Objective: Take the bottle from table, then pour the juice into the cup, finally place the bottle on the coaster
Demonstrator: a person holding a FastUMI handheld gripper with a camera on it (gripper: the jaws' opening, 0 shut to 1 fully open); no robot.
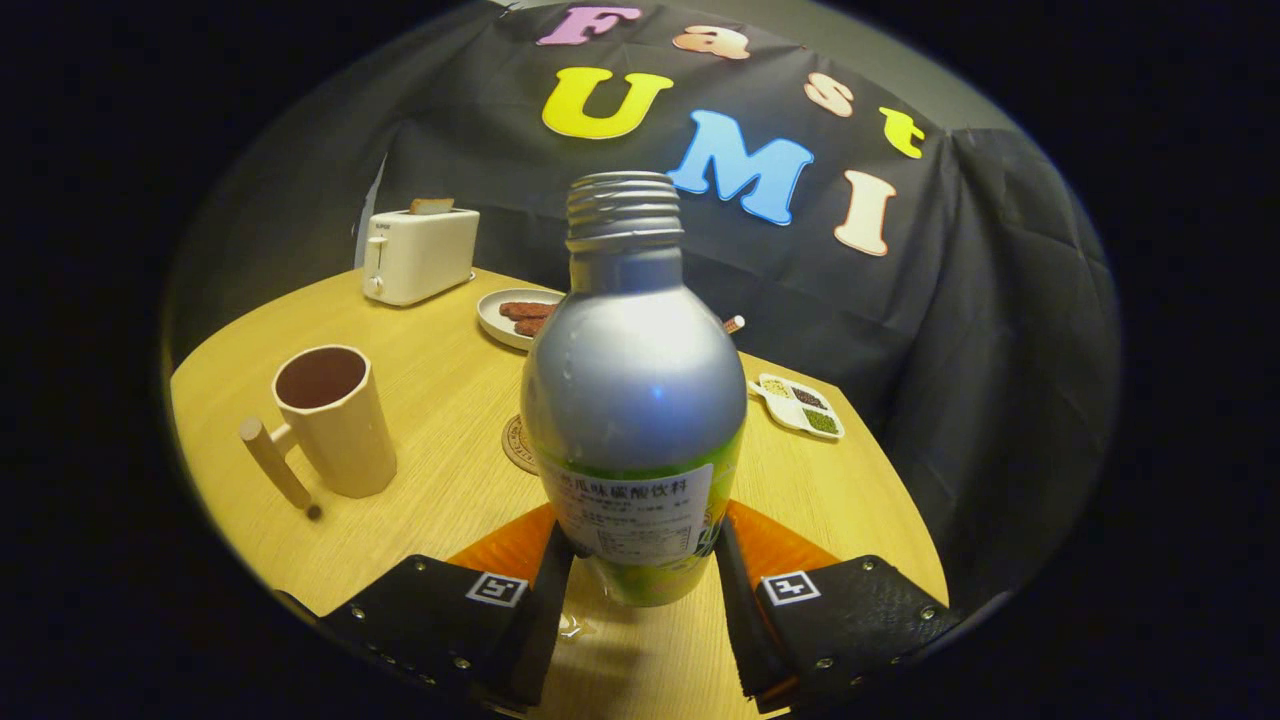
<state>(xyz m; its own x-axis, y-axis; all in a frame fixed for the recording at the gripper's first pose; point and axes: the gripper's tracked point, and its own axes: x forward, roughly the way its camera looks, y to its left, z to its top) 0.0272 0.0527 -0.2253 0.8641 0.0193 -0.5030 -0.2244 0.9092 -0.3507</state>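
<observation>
The gripper (pixel 637 560) is clamped on the uncapped bottle (pixel 634 400), held upright above the table (pixel 440 400), its bottom clear of the wood. To pour well, I'd carry it level to the cup (pixel 335 420), then tip slowly; the coaster (pixel 520 445) waits behind.

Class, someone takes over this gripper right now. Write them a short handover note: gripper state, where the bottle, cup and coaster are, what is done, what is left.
Gripper: shut on the bottle, both fingers pressing its lower sides; bottle upright, uncapped, apparently lifted off the table.
Cup: upright on the table, ahead of the fingers and to the left.
Coaster: on the table just beyond the bottle, partly hidden behind it.
Done: bottle grasped.
Left: carry it to the cup, pour, then set it on the coaster.
</observation>
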